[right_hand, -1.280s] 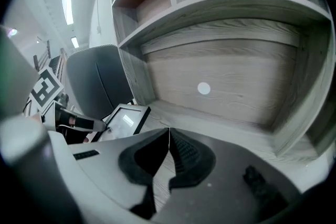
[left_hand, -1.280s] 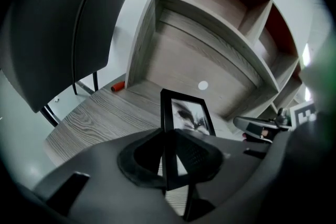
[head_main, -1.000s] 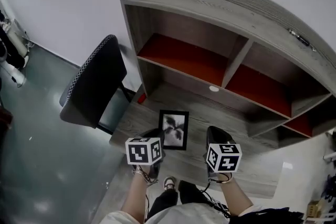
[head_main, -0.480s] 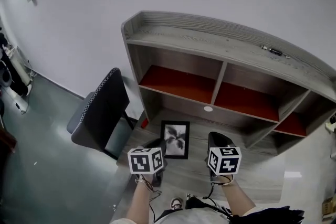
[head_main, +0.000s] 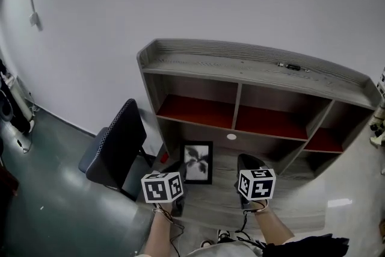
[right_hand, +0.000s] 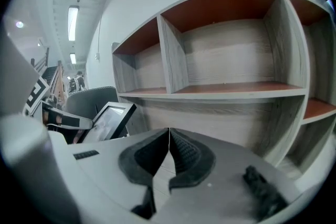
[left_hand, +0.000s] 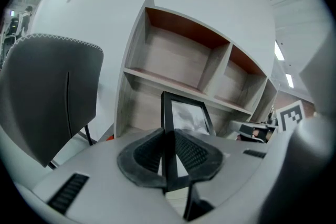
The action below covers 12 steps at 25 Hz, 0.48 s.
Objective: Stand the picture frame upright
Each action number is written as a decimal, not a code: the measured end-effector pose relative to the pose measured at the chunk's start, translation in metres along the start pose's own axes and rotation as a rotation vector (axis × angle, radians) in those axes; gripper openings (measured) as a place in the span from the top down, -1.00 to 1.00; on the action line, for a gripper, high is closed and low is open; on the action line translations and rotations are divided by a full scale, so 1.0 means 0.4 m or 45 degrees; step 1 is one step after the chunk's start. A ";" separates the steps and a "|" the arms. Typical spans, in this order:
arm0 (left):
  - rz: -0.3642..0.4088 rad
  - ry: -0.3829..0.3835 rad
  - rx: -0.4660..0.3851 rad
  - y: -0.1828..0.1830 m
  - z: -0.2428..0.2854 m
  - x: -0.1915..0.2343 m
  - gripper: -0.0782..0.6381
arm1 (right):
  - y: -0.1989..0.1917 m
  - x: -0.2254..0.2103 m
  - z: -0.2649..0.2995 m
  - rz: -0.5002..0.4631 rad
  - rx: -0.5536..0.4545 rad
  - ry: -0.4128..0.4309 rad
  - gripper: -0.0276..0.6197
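Observation:
A black picture frame (head_main: 197, 162) with a grey plant print rests on the grey wooden desk (head_main: 222, 204) in front of the shelf unit. In the left gripper view the frame (left_hand: 186, 115) rises tilted toward the shelves, and its black left edge is pinched between the pads of my left gripper (left_hand: 168, 157). In the head view that left gripper (head_main: 180, 174) sits at the frame's lower left corner. My right gripper (head_main: 246, 167) hovers to the right of the frame, apart from it. Its pads (right_hand: 169, 157) meet with nothing between them, and the frame (right_hand: 107, 120) shows at its left.
A grey shelf unit (head_main: 240, 69) with red-lined compartments stands at the back of the desk against a white wall. A dark office chair (head_main: 117, 150) stands left of the desk. A small dark object (head_main: 292, 67) lies on the shelf top.
The head view has tilted up and pulled back, showing more wall. Both grippers and the frame keep about the same places relative to each other.

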<state>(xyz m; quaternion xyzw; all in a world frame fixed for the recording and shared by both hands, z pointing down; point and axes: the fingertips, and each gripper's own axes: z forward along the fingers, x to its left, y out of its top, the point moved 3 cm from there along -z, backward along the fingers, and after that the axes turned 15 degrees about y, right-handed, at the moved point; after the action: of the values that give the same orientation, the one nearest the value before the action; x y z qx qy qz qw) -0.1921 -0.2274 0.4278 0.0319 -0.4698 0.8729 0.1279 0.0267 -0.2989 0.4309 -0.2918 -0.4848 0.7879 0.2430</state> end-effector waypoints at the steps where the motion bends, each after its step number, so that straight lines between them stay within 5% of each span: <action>1: 0.003 -0.002 -0.013 0.013 -0.005 0.000 0.57 | 0.005 0.002 -0.004 0.002 -0.005 -0.003 0.82; 12: 0.041 -0.017 -0.134 0.122 -0.028 -0.018 0.57 | 0.090 -0.010 -0.041 -0.036 -0.070 -0.027 0.82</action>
<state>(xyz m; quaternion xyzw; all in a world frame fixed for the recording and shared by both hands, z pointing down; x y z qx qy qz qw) -0.1969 -0.2453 0.3809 0.0232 -0.5164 0.8487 0.1122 0.0374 -0.3063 0.3936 -0.2832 -0.5129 0.7738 0.2408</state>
